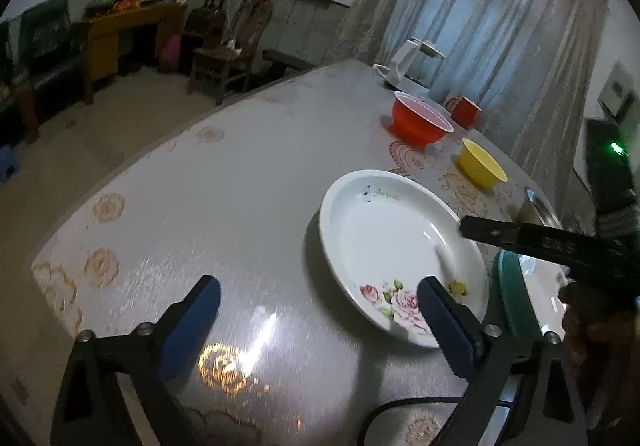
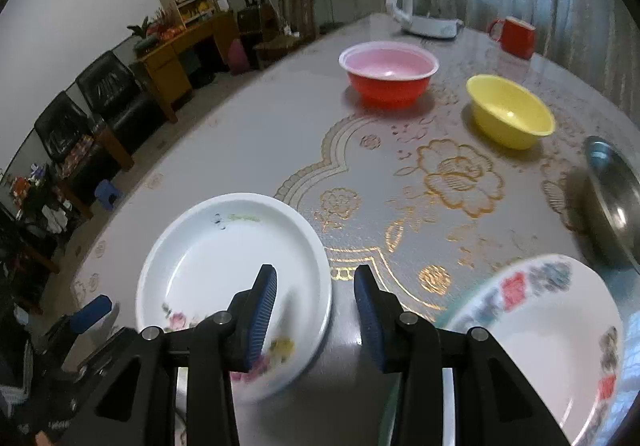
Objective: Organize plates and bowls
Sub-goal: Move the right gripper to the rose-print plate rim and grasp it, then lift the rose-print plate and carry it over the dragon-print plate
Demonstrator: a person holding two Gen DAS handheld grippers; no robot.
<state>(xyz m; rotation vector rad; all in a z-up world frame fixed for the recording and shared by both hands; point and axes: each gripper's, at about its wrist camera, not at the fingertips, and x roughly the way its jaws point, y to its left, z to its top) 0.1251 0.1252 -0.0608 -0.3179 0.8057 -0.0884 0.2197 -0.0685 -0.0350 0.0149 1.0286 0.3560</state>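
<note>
While the right gripper (image 2: 316, 310) sits with its jaws spread right over the near-right rim of the white rose plate (image 2: 224, 258), nothing is actually pinched yet; one pad is over the inside of the plate and the other hangs outside the rim, so I'd say we're at the "about to grab the plate" step. That plate lies flat on the table (image 2: 400, 174), near the front edge. The left gripper (image 1: 316, 322) is wide open too and holds nothing, hovering just left of the same plate.

Off to the right there's a second patterned plate (image 2: 532, 326) and a metal dish (image 2: 616, 202), and further back a red bowl (image 2: 388, 72) and a yellow bowl (image 2: 510, 110), well apart from each other. So basically nothing's stacked yet, I reckon.

Next move probably needs the right jaws to close on the rim, then lift it toward the other plate. Glazed rim, could slip.
</note>
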